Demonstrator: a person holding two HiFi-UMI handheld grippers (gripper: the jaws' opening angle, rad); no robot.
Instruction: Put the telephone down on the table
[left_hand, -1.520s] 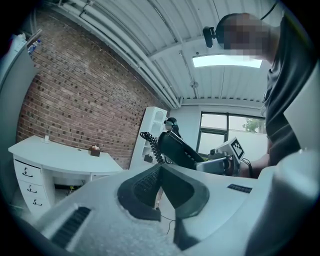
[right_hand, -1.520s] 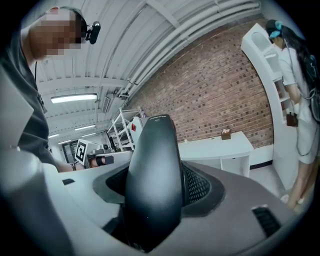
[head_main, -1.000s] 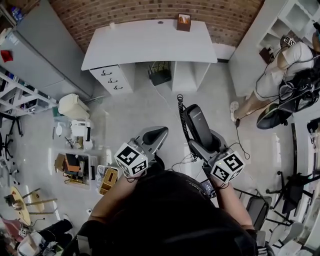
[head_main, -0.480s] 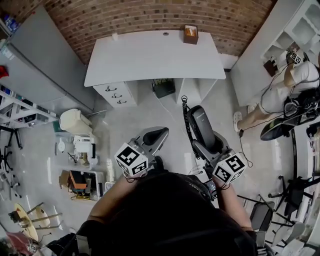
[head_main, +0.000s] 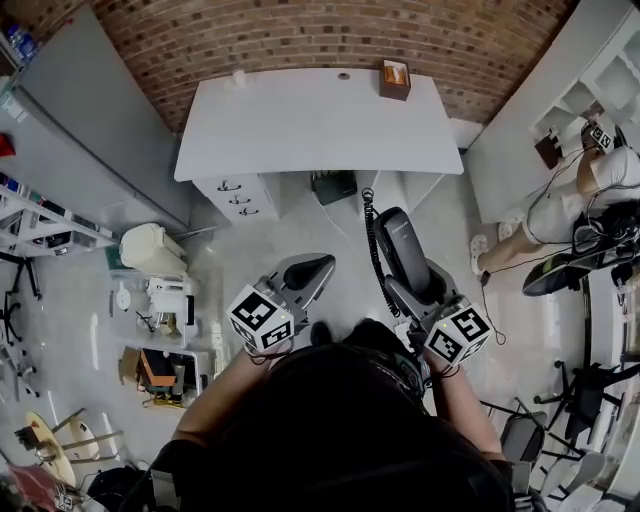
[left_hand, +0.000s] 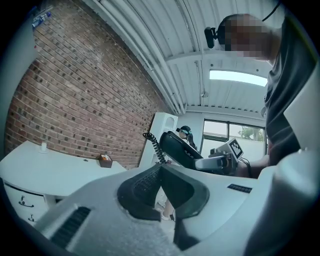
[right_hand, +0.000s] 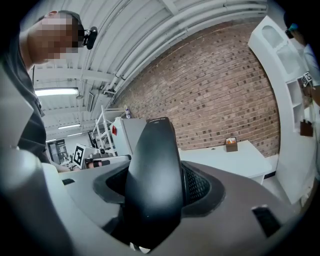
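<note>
A black telephone handset (head_main: 402, 248) with a coiled cord (head_main: 370, 240) is clamped in my right gripper (head_main: 425, 287), held in the air above the floor, short of the white table (head_main: 320, 120). In the right gripper view the handset (right_hand: 152, 180) stands upright between the jaws and fills the middle. My left gripper (head_main: 308, 272) hangs to the left of it, its jaws closed with nothing between them. From the left gripper view the handset (left_hand: 179, 150) and the right gripper show beyond the shut jaws (left_hand: 160, 192).
A small brown box (head_main: 395, 78) stands on the table's far right edge. Drawers (head_main: 235, 195) sit under the table's left side. A brick wall (head_main: 300, 35) runs behind. A person (head_main: 585, 195) stands at the right by white shelves. Clutter lies on the floor at left (head_main: 150, 290).
The table has drawn lower and larger in the head view. Both grippers keep their places in the view, the right still holding the handset.
</note>
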